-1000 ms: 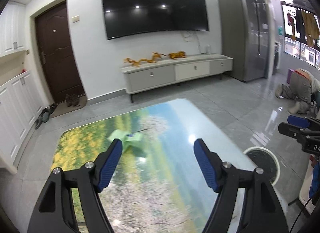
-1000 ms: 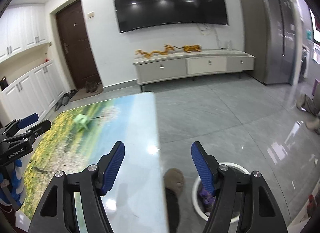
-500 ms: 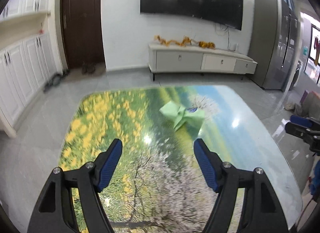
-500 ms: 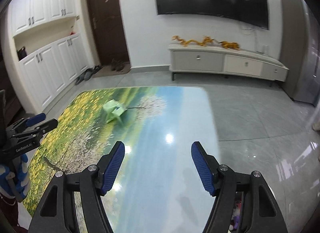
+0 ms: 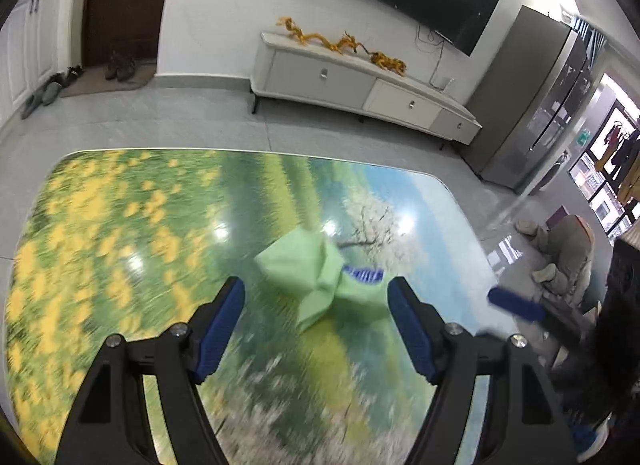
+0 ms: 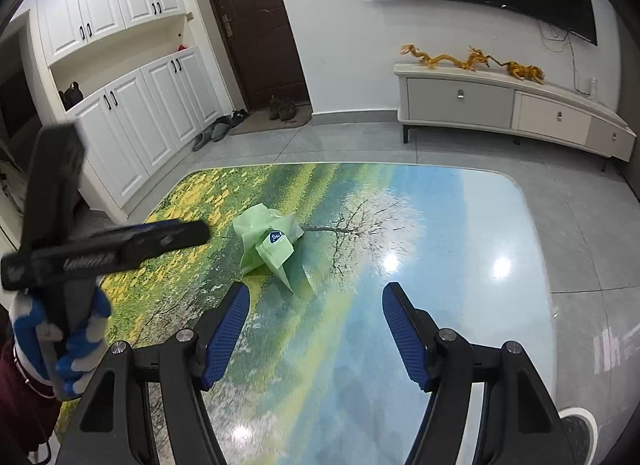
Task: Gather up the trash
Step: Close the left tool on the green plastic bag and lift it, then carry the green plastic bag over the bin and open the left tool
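- A crumpled green bag (image 5: 320, 277) (image 6: 269, 243), with a small blue-and-white label on it, is seen lying on the table (image 5: 120, 225) (image 6: 460, 225), whose glossy top is printed with a landscape of yellow flowers and a blossoming tree.
- The left hand-held gripper (image 5: 316, 319) is held above the table with its jaws standing wide apart; nothing is gripped, and the bag is seen just beyond and between the blue pads (image 5: 222, 325).
- The right hand-held gripper (image 6: 316, 327) is likewise held open and empty, with the bag ahead of it, toward its left finger and clear of the pads (image 6: 402, 337).
- In the right wrist view, the left hand-held gripper is held by a hand in a blue-and-white glove (image 6: 60, 341) at the left edge.
- A white bin (image 6: 580, 429) is partly seen on the floor at the lower right.
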Tool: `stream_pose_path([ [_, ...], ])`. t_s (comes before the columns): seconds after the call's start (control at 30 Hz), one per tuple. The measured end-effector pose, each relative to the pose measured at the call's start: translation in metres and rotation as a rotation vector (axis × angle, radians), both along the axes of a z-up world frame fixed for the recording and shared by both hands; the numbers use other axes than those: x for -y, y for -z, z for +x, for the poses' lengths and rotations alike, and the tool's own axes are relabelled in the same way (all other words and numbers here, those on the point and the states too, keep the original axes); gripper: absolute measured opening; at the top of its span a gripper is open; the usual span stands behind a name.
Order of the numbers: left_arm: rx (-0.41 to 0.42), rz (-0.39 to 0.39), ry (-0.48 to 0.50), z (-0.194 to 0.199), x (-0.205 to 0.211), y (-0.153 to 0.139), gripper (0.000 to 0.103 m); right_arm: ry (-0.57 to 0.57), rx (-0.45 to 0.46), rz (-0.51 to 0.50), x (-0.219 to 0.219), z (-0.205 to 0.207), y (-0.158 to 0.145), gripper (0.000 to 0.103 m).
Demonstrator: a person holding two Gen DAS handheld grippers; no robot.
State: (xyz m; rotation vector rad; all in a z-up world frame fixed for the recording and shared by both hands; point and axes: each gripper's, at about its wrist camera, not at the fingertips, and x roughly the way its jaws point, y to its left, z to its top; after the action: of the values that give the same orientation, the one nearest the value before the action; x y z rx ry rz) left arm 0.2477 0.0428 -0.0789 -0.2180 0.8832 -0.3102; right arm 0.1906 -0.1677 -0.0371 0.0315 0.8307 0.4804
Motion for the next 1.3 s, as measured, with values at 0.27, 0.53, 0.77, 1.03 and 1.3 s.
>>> stream_pose_path([
  [0.27,-0.050,0.088,-0.001,0.031,0.035,0.026,0.071,0.021,-0.043,-0.001,0.012,0.004,0.022,0.067],
  [0.53,-0.032,0.085,0.039,0.010,0.045,0.036,0.032,0.075,-0.057,0.017,0.033,-0.020,0.026,0.067],
  [0.77,-0.028,0.123,0.028,-0.036,0.039,0.036,0.027,0.097,-0.059,0.084,0.038,-0.051,0.035,0.067],
  [1.03,-0.101,0.109,-0.084,-0.079,0.027,0.031,0.025,0.046,-0.027,0.155,0.037,-0.088,0.032,0.067],
  [1.3,-0.180,0.153,-0.202,-0.100,0.015,0.026,0.025,-0.052,0.022,0.144,0.025,-0.116,0.027,0.067],
])
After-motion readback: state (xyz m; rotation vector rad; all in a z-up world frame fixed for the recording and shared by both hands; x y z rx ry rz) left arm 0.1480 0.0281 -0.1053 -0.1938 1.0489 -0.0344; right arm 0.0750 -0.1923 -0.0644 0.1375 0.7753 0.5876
